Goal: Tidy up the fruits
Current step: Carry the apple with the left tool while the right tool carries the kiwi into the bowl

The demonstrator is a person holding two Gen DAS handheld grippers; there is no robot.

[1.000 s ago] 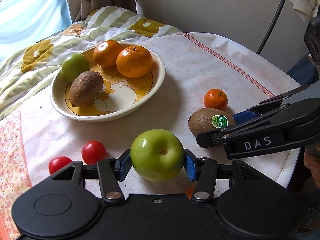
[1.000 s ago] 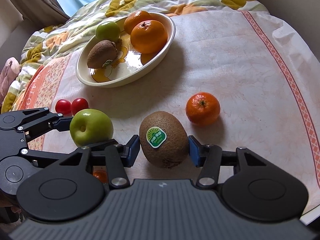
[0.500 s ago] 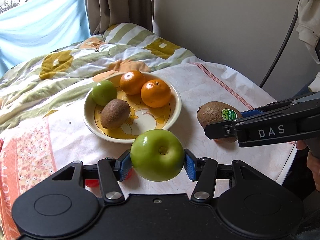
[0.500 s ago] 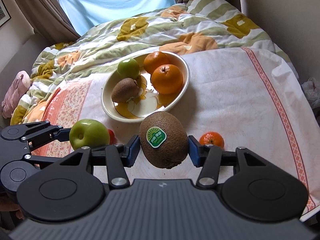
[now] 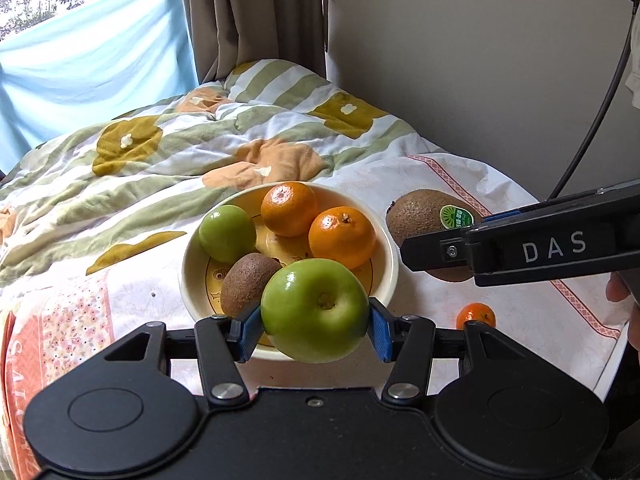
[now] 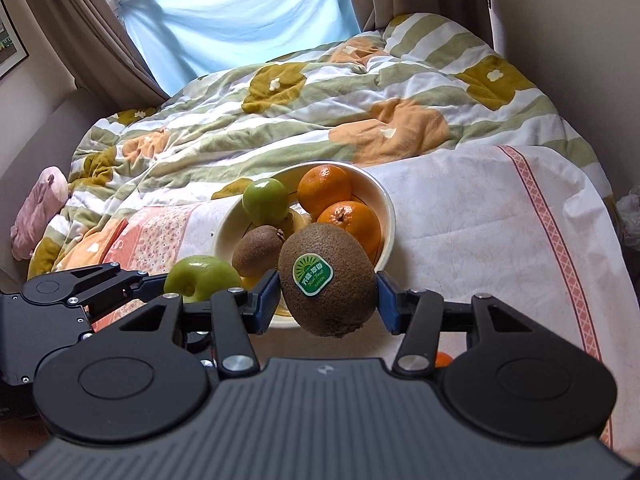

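Observation:
My left gripper (image 5: 314, 326) is shut on a large green apple (image 5: 315, 310) and holds it in the air over the near rim of the cream bowl (image 5: 387, 256). My right gripper (image 6: 327, 302) is shut on a kiwi with a green sticker (image 6: 327, 280), held up just right of the bowl (image 6: 387, 208); this kiwi also shows in the left wrist view (image 5: 428, 216). The bowl holds two oranges (image 5: 342, 236), a small green apple (image 5: 227, 233) and a second kiwi (image 5: 248, 282). A small mandarin (image 5: 476, 315) lies on the table to the right.
The table wears a white cloth (image 5: 520, 312) with a pink patterned border. A flowered duvet (image 5: 180, 160) covers the bed behind it. A wall and a black cable (image 5: 592, 120) are at the right, curtains (image 5: 248, 16) at the back.
Both grippers have lifted their fruit off the table and moved up and toward the bowl. The cherry tomatoes have dropped out of sight behind the left gripper.

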